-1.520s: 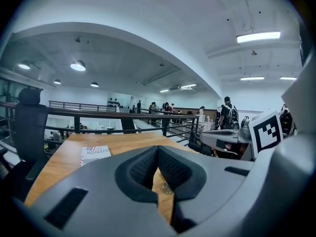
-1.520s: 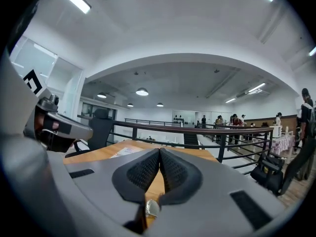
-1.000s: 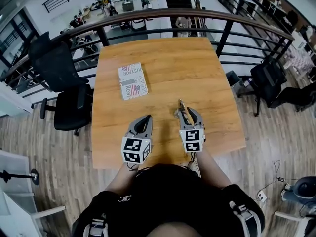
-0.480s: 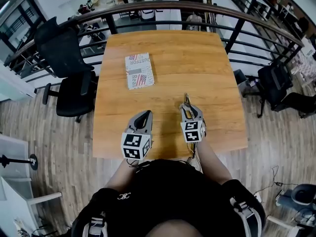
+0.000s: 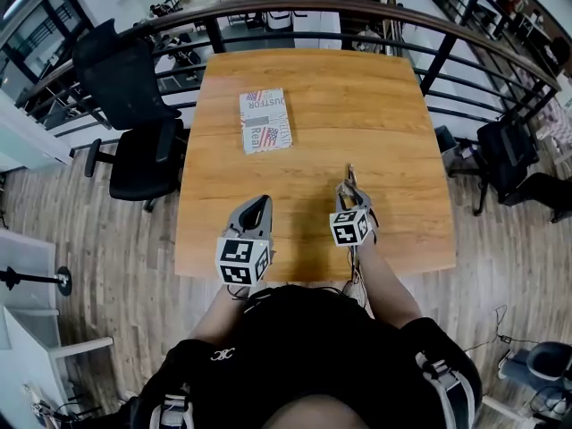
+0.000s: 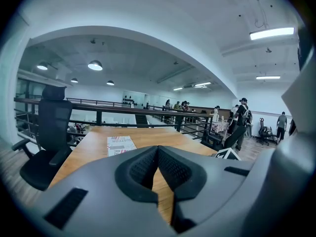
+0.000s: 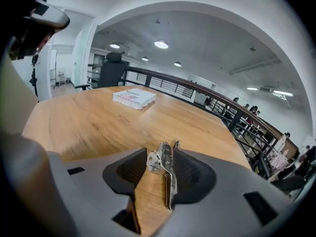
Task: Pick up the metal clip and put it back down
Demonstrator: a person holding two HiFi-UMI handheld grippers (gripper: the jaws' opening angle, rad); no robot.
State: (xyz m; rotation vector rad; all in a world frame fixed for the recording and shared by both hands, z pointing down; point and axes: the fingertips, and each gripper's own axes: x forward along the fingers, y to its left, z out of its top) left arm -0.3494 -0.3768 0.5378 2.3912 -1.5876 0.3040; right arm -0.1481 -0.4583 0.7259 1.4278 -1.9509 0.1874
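Observation:
The metal clip (image 7: 166, 171) stands on edge on the wooden table (image 5: 357, 88) between the pads of my right gripper (image 7: 162, 153). It leans on the right pad, with bare wood showing between it and the left pad. These jaws are opening. In the head view the clip (image 5: 350, 176) pokes out ahead of the right gripper (image 5: 351, 189), right of the table's middle. My left gripper (image 5: 260, 204) hovers near the front edge, its tips (image 6: 158, 149) together with nothing in them.
A printed booklet (image 5: 265, 121) lies flat at the table's far left. A black office chair (image 5: 134, 105) stands off the left side. A dark railing (image 5: 447, 38) curves behind the table, and a second chair (image 5: 505, 150) sits at the right.
The right gripper has moved forward and down toward the tabletop with the clip. Its hold looks looser now. The left gripper has hardly moved.

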